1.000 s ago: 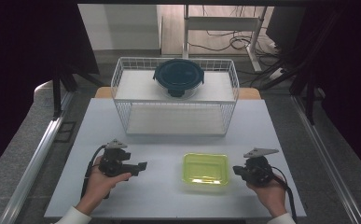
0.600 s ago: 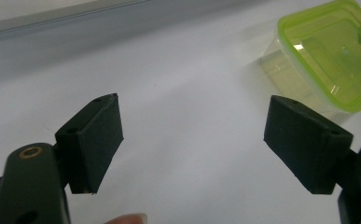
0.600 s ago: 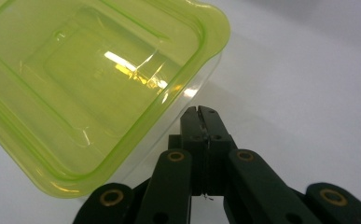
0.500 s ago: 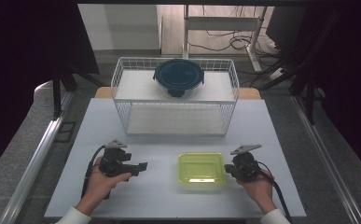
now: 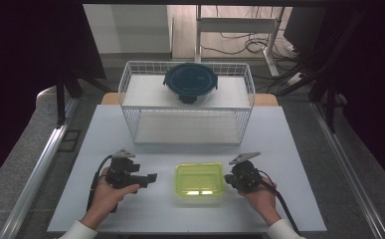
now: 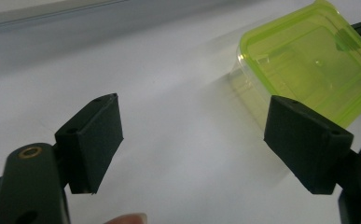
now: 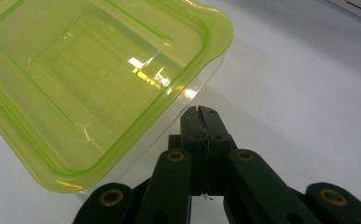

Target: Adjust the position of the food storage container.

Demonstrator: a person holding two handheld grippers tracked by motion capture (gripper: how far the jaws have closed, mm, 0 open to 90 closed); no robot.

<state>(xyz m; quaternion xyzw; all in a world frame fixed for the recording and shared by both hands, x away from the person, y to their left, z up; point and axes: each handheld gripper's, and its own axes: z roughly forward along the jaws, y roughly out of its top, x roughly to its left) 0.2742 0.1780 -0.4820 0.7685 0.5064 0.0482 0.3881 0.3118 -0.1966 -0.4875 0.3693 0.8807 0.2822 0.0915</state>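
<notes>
While the right gripper point(image 5: 228, 179), jaws shut tight, has pushed the green box point(image 5: 199, 179) left, the left gripper point(image 5: 150, 178) waits there, jaws wide.

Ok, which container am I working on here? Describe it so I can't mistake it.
On the white table, in front of the wire basket, it lies between the two grippers. It is the square container with a translucent lime-green lid, unlike the round dark-lidded one in the basket.
</notes>
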